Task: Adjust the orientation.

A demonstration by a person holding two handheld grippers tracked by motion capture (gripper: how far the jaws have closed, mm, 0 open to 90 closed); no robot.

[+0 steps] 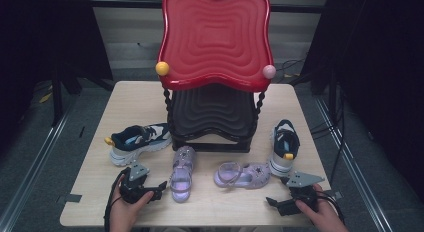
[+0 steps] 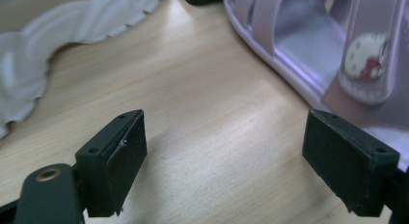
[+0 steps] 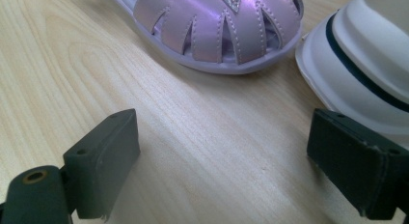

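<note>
Two purple sandals lie on the wooden table (image 1: 100, 192): one (image 1: 182, 174) points away from me, the other (image 1: 243, 175) lies sideways. A navy-and-white sneaker (image 1: 137, 142) sits at the left, its mate (image 1: 285, 147) at the right. My left gripper (image 1: 161, 187) is open just left of the first sandal's heel; in the left gripper view (image 2: 226, 151) bare wood lies between the jaws, with that sandal (image 2: 308, 45) to the upper right. My right gripper (image 1: 270, 202) is open near the front edge. Its own view (image 3: 222, 156) faces the sideways sandal's toe (image 3: 217, 31) and a sneaker's sole (image 3: 366, 64).
A two-tier rack stands at the back middle of the table, with a red wavy upper tray (image 1: 216, 37) and a black lower tray (image 1: 212, 112). A white sneaker sole (image 2: 48, 45) shows at the left of the left gripper view. Dark floor and cables surround the table.
</note>
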